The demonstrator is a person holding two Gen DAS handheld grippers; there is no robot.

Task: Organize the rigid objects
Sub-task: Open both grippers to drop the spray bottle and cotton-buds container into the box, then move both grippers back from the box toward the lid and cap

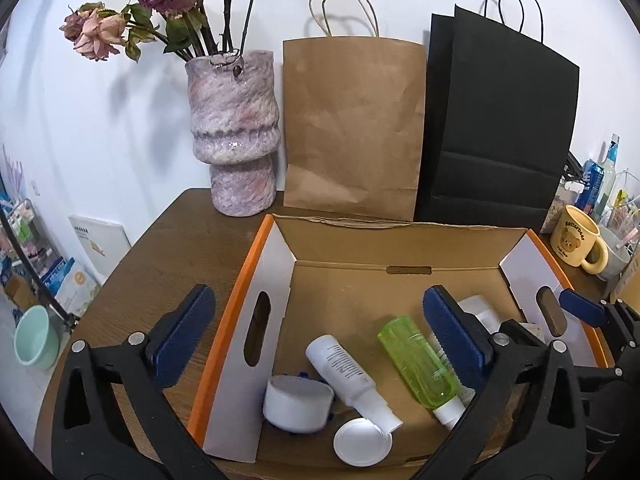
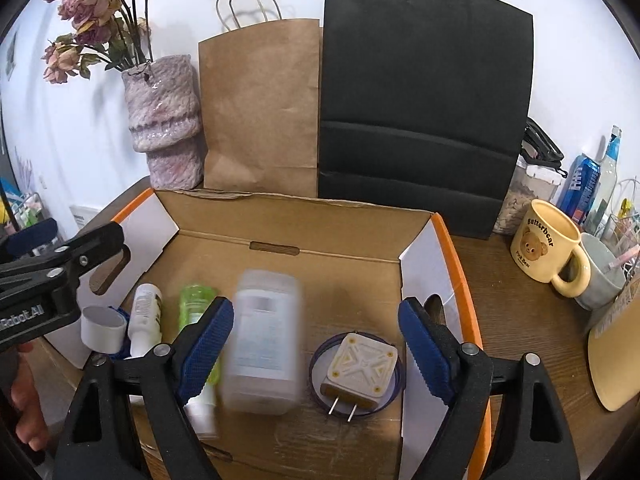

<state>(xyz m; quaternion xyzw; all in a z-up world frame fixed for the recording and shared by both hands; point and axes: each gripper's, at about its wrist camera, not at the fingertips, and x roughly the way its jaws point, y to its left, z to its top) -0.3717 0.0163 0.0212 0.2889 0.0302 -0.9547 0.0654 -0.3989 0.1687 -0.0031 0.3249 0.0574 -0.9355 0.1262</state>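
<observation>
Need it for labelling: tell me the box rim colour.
Orange rim, over white side panels; clearest in the right wrist view.

We see a lived-in home corner: a wooden table [image 1: 168, 248] against a white wall, holding a vase [image 1: 234, 132] of dried roses [image 1: 132, 8], paper bags [image 2: 260, 108], a bear mug [image 2: 546, 246], drink bottles [image 2: 610, 168], and a cardboard box [image 2: 304, 216] of toiletries.

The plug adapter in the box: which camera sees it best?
The right wrist view. The beige plug adapter lies in plain sight on a round lid, prongs toward the camera, between the open right gripper fingers. In the left wrist view I cannot make it out; the left gripper's finger blocks that corner.
</observation>
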